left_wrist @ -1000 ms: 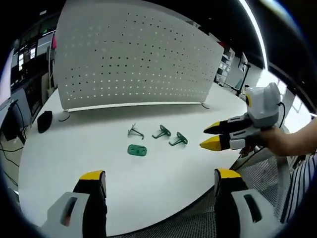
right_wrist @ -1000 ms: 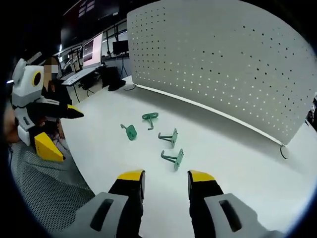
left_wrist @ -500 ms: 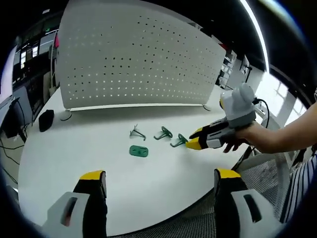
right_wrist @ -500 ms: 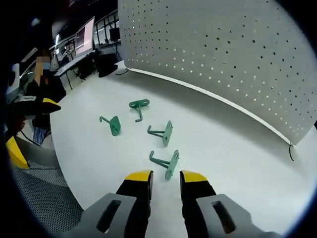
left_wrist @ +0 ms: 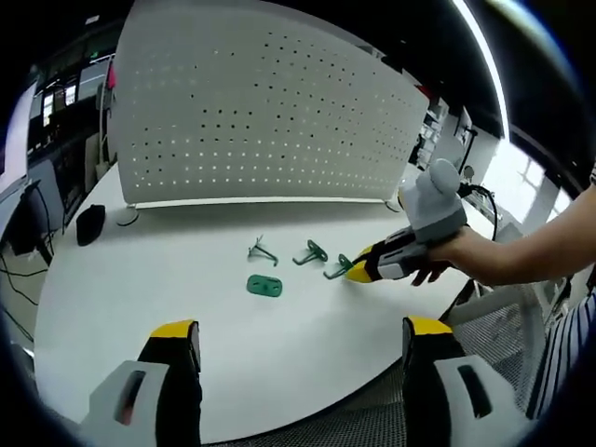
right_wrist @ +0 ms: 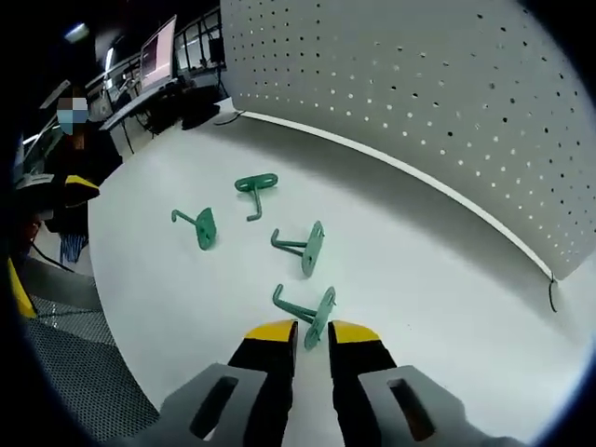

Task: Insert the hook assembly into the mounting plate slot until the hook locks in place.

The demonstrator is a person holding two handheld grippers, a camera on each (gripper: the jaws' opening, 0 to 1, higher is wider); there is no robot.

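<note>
Several green hook parts lie mid-table on the white table. In the left gripper view I see a flat oval plate and three hooks. My left gripper hangs wide open over the near table edge, holding nothing. My right gripper, held by a hand, comes in from the right and its tips reach the rightmost hook. In the right gripper view that nearest hook lies just ahead of my right gripper. Its jaws stand a narrow gap apart, with the hook's plate edge at the gap.
A white perforated panel stands upright along the table's back. A black object sits at the far left. Other hooks lie farther off. Monitors and a seated person are beyond the table edge.
My right gripper has moved in across the table to the nearest hook and its jaws have narrowed. My left gripper has stayed in place, wide open.
</note>
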